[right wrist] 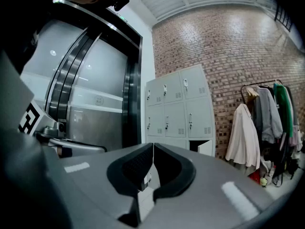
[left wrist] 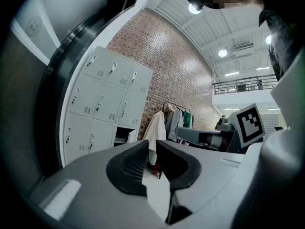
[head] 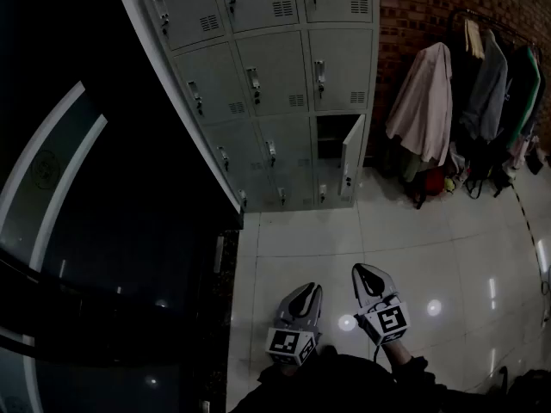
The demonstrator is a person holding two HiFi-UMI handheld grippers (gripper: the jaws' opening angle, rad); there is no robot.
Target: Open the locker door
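A grey bank of lockers (head: 275, 84) stands against the brick wall, well ahead of me across the tiled floor. In its right column, one low locker has its door (head: 351, 155) swung open on a dark compartment; the other doors are closed. The open door (left wrist: 131, 136) also shows in the left gripper view, and the same door (right wrist: 206, 148) in the right gripper view. My left gripper (head: 312, 289) and right gripper (head: 359, 269) hang side by side over the floor, far from the lockers. The left gripper (left wrist: 152, 143) shows only a slit between its tips. The right gripper (right wrist: 153, 145) has tips touching. Neither holds anything.
A clothes rack (head: 491, 76) with several coats, one of them pale (head: 422, 101), stands right of the lockers by the brick wall. A dark curved glass wall (head: 86, 231) runs along my left. Glossy white floor tiles (head: 387, 239) lie between me and the lockers.
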